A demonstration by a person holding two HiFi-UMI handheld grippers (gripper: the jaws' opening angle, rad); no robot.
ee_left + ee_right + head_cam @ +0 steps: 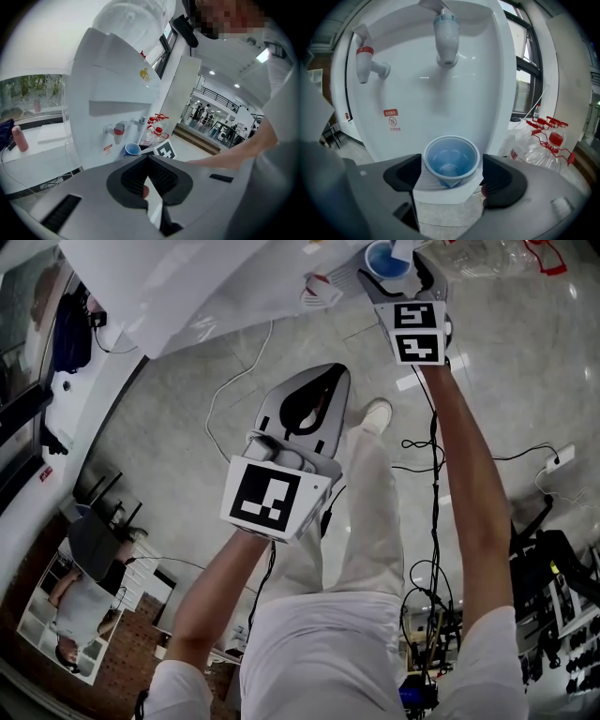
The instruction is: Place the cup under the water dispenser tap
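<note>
Clear bottles with red caps (543,140) stand just right of the white water dispenser (417,103), red tap (365,63) left of blue tap (446,40). The dispenser's top is cut off. The blue cup (451,159) stands on the ledge (440,191) below the blue tap, between the wide-apart jaws of my right hand-held gripper (451,172), not squeezed. My left hand-held gripper (149,176) has its jaws together, empty

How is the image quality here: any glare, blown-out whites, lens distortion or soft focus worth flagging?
Head view: heavy fisheye bending, the white dispenser nearly blown out, glare patches on the glossy floor. Left gripper view: dark corner vignette, bright window at left, a mosaic patch on top. Right gripper view: even light, blue cup sharp, dispenser walls bowed by the wide lens.
</note>
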